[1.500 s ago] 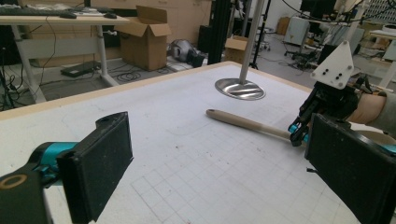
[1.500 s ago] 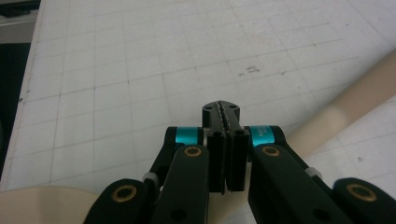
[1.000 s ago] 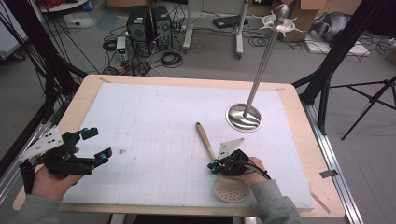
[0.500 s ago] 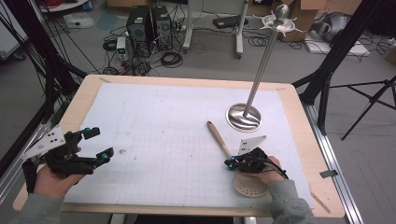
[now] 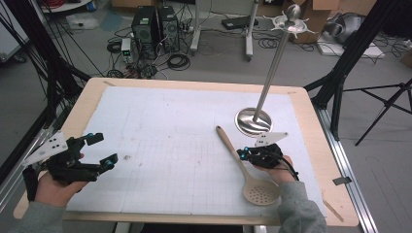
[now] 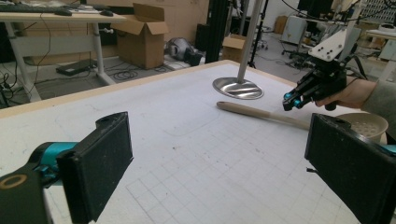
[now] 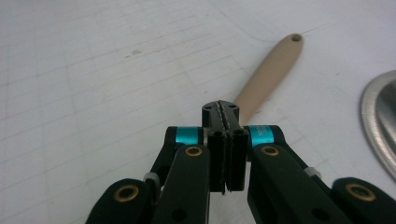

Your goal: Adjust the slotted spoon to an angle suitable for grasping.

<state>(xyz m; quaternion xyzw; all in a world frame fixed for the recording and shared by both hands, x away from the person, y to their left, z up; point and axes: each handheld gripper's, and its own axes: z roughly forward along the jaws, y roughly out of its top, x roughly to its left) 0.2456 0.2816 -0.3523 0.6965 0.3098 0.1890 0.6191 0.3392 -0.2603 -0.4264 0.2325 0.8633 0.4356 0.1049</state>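
A wood-edged table (image 5: 311,121) carries a white gridded mat (image 5: 160,141), and on the mat lie a slotted spoon (image 5: 245,167), bowl toward the near right corner, and the round steel base (image 5: 252,121) of an upright stand just beyond its handle.

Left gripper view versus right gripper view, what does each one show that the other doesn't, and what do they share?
Left gripper view: the spoon's perforated bowl, the stand's pole, the right hand-held gripper from outside, cardboard boxes. Right gripper view: the hole in the spoon's handle tip, that gripper's jaws pressed shut. Shared: spoon handle, steel base, gridded mat.
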